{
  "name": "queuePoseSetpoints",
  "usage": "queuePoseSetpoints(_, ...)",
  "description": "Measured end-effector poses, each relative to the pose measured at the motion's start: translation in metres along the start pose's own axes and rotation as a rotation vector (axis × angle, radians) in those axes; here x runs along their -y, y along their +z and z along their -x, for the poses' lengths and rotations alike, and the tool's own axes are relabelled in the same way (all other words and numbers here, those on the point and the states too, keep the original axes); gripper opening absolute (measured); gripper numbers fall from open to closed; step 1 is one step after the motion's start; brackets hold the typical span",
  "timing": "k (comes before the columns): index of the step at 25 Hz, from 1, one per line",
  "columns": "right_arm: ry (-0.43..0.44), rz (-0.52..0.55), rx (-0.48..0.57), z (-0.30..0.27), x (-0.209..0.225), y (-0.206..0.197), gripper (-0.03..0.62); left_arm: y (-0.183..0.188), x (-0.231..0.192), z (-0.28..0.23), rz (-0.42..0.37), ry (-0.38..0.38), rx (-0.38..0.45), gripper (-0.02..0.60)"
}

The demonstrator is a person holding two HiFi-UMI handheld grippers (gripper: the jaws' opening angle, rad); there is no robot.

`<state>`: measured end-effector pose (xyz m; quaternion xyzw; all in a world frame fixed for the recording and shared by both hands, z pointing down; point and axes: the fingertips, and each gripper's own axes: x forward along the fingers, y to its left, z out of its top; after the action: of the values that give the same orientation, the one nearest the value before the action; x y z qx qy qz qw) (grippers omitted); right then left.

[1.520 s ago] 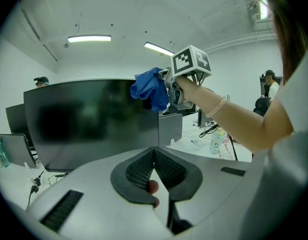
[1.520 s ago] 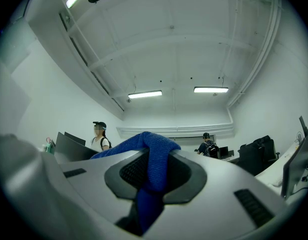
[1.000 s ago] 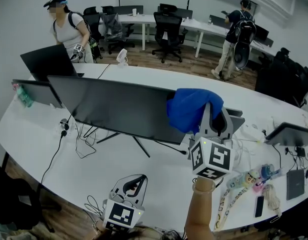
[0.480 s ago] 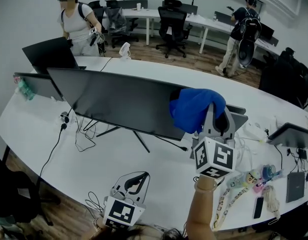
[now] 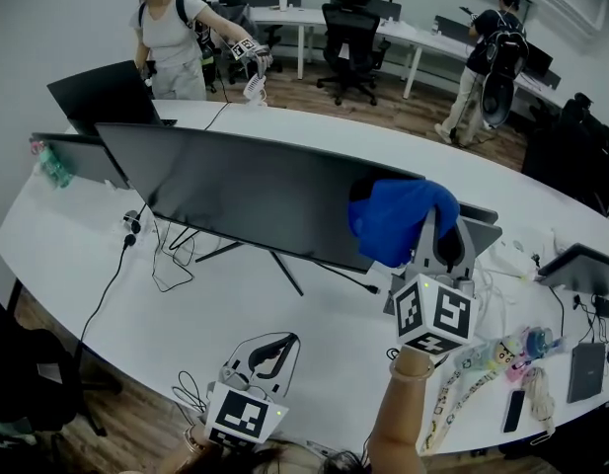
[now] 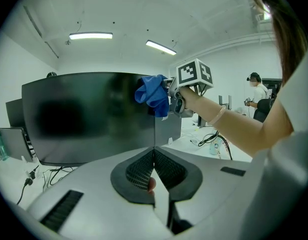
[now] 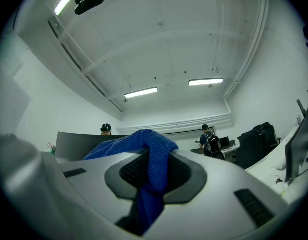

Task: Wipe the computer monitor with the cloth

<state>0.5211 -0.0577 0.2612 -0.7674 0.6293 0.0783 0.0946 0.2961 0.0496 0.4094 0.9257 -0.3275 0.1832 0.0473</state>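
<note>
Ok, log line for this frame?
right tongs: shut on blue fabric cloth | cloth: at upper right corner of wide black computer monitor | left tongs: shut, empty, low over near edge of white desk

Nubbly woven cloth [image 5: 398, 220], matt dark monitor [image 5: 245, 191] screen.

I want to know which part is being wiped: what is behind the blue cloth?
The monitor: its upper right corner sits behind the cloth, which the right gripper clamps. That patch of screen is covered, so its state cannot be seen.
</note>
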Motion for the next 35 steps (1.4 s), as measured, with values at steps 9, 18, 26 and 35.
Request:
queuePoseSetpoints(9, -0.024, -0.004, -0.012, 0.002, 0.002, -0.019, 0.063, -0.002, -0.009, -0.001, -0.001, 0.003, 0.011, 0.009)
queuePoseSetpoints(18, -0.038, 0.009, -0.068, 0.004, 0.003, -0.048, 0.063, -0.006, -0.011, -0.003, -0.023, -0.004, 0.0, 0.009)
queuePoseSetpoints(26, -0.046, 0.0, -0.077, 0.005, 0.005, -0.059, 0.063, -0.009, -0.012, -0.005, -0.021, -0.008, -0.009, 0.009)
queuePoseSetpoints(35, -0.043, -0.012, -0.105, 0.007, 0.006, -0.076, 0.063, -0.011, -0.009, -0.007, -0.035, -0.025, -0.014, 0.009)
